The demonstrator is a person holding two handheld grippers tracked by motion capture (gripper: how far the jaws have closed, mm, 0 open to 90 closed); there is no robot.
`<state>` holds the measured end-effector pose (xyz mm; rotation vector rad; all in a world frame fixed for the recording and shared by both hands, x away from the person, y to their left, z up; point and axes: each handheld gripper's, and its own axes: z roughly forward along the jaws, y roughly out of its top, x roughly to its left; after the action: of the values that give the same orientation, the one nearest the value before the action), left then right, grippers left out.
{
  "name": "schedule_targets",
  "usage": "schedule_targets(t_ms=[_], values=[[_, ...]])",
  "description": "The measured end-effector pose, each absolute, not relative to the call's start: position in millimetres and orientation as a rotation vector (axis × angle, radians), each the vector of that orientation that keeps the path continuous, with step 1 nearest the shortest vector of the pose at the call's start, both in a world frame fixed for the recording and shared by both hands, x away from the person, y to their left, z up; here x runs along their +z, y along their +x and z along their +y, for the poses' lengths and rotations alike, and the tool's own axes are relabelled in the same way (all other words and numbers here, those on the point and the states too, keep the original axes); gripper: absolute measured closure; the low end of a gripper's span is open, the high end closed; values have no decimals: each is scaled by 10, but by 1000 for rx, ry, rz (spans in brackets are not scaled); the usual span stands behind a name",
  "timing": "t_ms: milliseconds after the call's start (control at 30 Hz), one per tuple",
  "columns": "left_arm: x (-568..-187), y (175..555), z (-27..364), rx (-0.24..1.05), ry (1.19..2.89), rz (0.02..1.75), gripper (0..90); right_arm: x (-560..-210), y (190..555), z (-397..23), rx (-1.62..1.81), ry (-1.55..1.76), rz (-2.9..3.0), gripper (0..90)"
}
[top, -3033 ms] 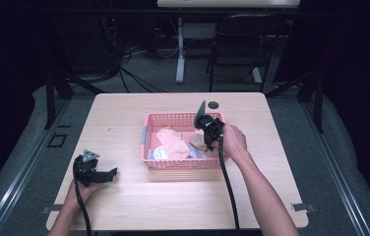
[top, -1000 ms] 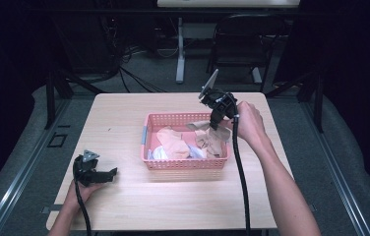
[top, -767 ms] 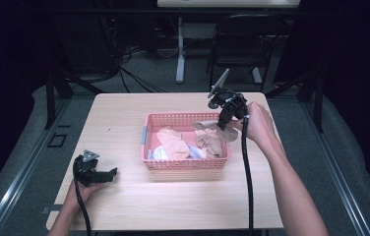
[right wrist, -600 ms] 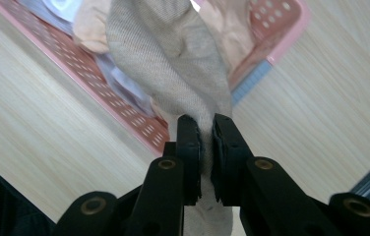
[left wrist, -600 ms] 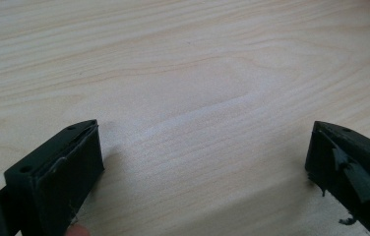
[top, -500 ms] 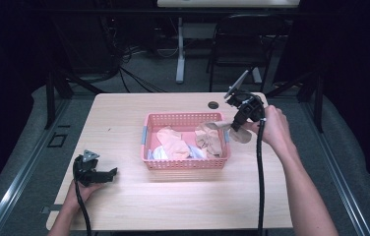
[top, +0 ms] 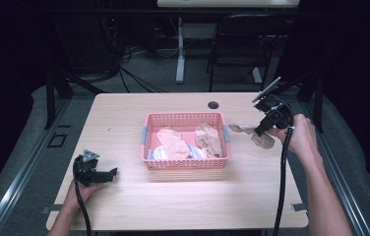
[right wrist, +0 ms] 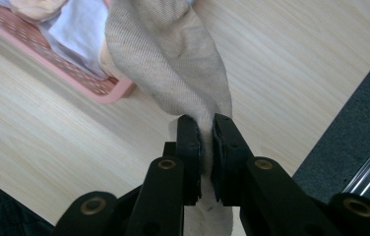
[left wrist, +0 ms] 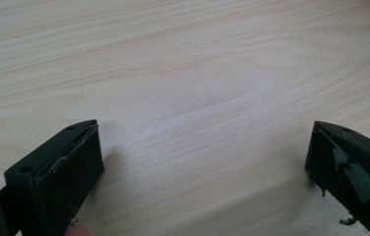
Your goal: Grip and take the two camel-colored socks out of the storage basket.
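Now the right gripper [right wrist: 206, 135], jaws clamped on one beige sock [right wrist: 173, 64], holds it above the table [top: 124, 118], right of the pink basket [top: 185, 164]; sock's length runs basketward. Left gripper [left wrist: 198, 162] gapes, empty.

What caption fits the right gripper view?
Right gripper fingers pinch a beige sock beside the pink basket.

Basket [top: 185, 162]: sitting mid-worktop [top: 124, 196], clothes lying in it.
Sock [right wrist: 173, 64]: hanging right of the basket, above the worktop.
Right gripper [top: 265, 129]: hovering beside the sock.
Left gripper [top: 105, 173]: resting front left.
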<state>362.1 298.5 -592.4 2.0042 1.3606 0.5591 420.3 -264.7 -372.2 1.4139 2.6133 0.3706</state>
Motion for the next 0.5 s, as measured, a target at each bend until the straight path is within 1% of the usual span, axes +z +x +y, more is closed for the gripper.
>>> schedule_targets(t_ms=[200,333,500], values=[[-5924,3621,2984,559,2004,1361,6,-3806,4122,-2902,360,1469,2585,832],[-5924,3620,2984,560,2004,1361,6,-3875,4097,-2998,393,1509,2568,833],[-5924,3620,2983,560,2004,1362,5,-4073,4137,-3132,384,1574,2553,832]])
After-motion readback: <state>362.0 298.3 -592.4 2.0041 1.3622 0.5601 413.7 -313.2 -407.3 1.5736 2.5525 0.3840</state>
